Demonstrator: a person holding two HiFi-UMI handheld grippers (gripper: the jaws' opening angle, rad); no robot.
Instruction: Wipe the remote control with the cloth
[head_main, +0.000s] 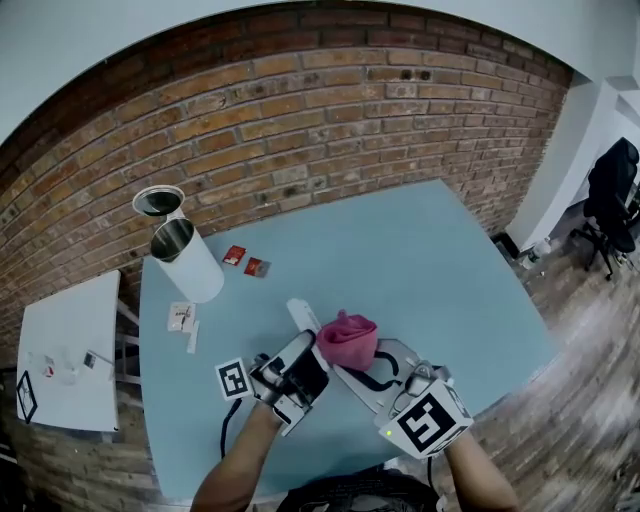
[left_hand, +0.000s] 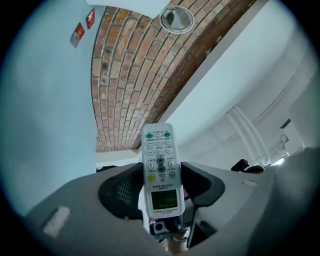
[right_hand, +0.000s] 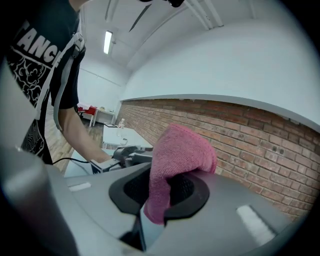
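Now the left tongs (head_main: 303, 352) clamp the remote control (left_hand: 160, 170) above the 6 o'clock edge of the worktop (head_main: 430, 270), and the right tongs (head_main: 378, 365) pinch the pink cloth (right_hand: 175, 165) at its 3 o'clock side, so wiping looks barely begun, most strokes ahead.

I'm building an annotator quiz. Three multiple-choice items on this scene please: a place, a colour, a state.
1. The two red packets lie: A on the blue table; B on the floor; C on the white side table.
2. The cloth is: A green; B pink; C yellow.
3. The left gripper is: A open, empty; B shut on the cloth; C shut on the remote control.
Answers: A, the head view shows them on it; B, pink shows in the right gripper; C, its fingers clamp the remote control.
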